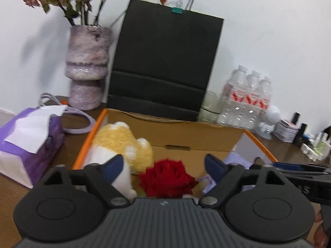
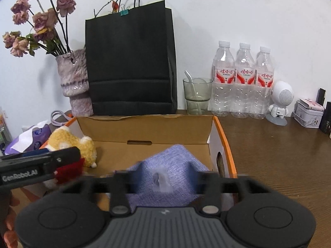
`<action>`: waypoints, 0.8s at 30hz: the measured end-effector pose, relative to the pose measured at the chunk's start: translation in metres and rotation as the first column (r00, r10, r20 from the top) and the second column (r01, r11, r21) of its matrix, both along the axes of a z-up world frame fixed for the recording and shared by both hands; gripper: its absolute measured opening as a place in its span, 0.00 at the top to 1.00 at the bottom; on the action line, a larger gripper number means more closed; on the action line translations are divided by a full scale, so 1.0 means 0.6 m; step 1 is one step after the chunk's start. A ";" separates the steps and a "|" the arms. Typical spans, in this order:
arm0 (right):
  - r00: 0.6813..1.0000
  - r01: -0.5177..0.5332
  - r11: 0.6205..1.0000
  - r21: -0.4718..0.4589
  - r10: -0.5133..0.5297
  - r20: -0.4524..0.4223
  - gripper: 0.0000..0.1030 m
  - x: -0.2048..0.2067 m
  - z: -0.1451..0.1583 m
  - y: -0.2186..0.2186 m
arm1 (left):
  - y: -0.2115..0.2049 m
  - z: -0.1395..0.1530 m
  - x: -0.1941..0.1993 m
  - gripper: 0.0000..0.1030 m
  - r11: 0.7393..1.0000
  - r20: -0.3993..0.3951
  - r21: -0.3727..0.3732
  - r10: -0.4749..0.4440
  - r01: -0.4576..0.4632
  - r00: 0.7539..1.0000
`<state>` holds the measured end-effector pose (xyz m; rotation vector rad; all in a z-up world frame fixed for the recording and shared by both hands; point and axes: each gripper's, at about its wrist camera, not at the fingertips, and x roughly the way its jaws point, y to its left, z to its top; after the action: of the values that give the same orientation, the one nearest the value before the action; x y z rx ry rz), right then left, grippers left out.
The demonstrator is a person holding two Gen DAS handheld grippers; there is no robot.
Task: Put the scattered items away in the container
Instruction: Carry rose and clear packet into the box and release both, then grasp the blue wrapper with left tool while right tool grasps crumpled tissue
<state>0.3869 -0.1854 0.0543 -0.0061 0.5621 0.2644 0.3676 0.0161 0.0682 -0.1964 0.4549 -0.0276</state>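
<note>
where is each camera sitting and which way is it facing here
Left wrist: on the left gripper, looking forward and down into the cardboard box at a plush toy and red flower; its open fingers and the right gripper show.
Right wrist: on the right gripper, over the purple cloth in the box; its open fingers, the left gripper and a hand show.
Shared: box, black bag, vase, bottles.

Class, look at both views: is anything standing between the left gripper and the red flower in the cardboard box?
Nothing visible. The left gripper hangs open directly over the red flower inside the cardboard box; the plush toy lies beside it.
</note>
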 end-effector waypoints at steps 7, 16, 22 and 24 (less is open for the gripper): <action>1.000 -0.023 1.000 -0.020 0.023 0.006 0.00 -0.006 0.011 0.003 | 0.000 0.012 -0.003 0.00 0.999 0.000 0.022 0.042 -0.042 0.999; 1.000 -0.014 1.000 -0.014 0.014 -0.004 0.00 -0.007 0.017 -0.002 | -0.003 0.021 -0.013 0.00 0.999 0.017 0.032 0.042 -0.042 0.999; 1.000 -0.023 1.000 -0.007 0.023 0.018 0.00 -0.035 0.036 -0.008 | 0.004 0.040 -0.043 0.00 0.999 0.047 0.017 0.030 -0.030 0.998; 0.999 -0.034 0.999 0.013 0.034 0.022 0.00 -0.050 0.044 -0.013 | 0.009 0.046 -0.060 0.00 1.000 0.054 0.011 0.018 -0.018 0.998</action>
<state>0.3568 -0.1932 0.0805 -0.0059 0.5392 0.3010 0.3316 0.0215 0.0958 -0.1884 0.3993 -0.0126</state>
